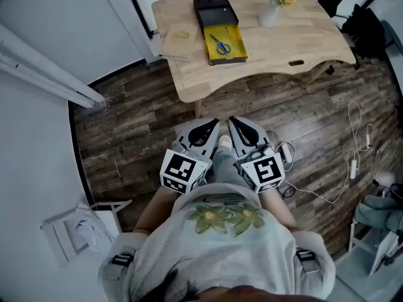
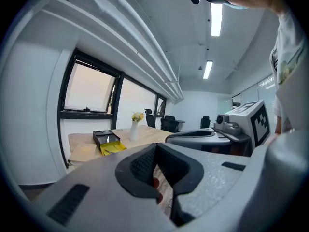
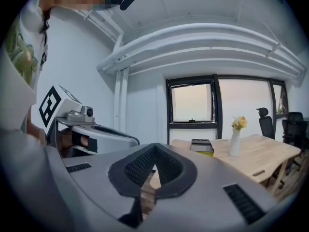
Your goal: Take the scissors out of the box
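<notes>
In the head view, the task is barely getting under way. The scissors (image 1: 220, 44) are lying untouched in the yellow tray of the open box (image 1: 214, 10) on the counter (image 1: 277, 46), so the reach, the grasp and the lift all appear to be left. The left tongs (image 1: 208, 128) and right tongs (image 1: 238, 126) are hanging side by side close to the person's body, over the floor. The box is sitting well ahead of both, roughly in line between them.

In the left gripper view, the left tongs (image 2: 155, 151) are pressing their tips together with nothing between them. The box (image 2: 103, 137) is showing far ahead, off to the left of the tips, and the scissors are too small to make out.

In the right gripper view, the right tongs (image 3: 154, 151) are likewise meeting at the tips and carrying nothing. The box (image 3: 202, 145) is lying far ahead, to the right of the tips, beside a vase (image 3: 234, 141).
</notes>
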Available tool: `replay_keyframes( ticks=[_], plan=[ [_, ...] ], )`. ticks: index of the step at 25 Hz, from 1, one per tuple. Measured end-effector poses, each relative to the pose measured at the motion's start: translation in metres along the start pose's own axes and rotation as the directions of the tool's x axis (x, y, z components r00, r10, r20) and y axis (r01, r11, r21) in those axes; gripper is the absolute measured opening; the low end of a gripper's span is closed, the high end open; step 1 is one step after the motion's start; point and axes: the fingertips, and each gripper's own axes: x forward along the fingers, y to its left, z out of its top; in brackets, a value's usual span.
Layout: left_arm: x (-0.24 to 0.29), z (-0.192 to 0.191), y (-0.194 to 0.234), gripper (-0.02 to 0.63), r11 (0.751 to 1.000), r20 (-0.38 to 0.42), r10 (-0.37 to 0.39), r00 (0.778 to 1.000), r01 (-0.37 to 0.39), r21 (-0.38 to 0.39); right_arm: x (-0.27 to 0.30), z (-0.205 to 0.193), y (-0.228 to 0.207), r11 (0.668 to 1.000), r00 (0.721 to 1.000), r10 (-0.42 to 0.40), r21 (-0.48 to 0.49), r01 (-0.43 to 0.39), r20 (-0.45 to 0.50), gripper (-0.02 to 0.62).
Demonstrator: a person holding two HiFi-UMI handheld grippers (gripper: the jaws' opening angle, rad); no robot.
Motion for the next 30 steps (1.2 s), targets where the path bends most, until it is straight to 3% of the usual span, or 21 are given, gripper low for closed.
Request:
replay_keyframes(
  ticks=[5, 13, 24, 30],
  plan=[
    [0.048, 0.014, 0.034, 0.008, 1.000, -0.013, 0.025, 1.000, -0.025, 0.007, 0.040, 0.002, -0.049, 1.000, 1.000, 0.012, -0.024, -0.013, -0.009, 0.006],
    [0.113, 0.022, 0.084, 0.008, 0.995, -0.041, 0.092, 0.995, -0.094, -0.042, 0.087, -0.004, -0.111, 0.997, 0.995, 0.062, -0.042, -0.065, -0.077, 0.006],
    [0.182, 0.026, 0.107, 0.008, 0.985, -0.068, 0.162, 0.985, -0.165, -0.047, 0.118, -0.015, -0.192, 0.996, 0.990, 0.087, -0.008, -0.088, -0.113, 0.008],
    [0.192, 0.018, 0.113, 0.008, 0.980, -0.100, 0.185, 0.978, -0.191, -0.057, 0.127, -0.026, -0.205, 0.995, 0.985, 0.104, 0.020, -0.102, -0.137, 0.008]
  ],
)
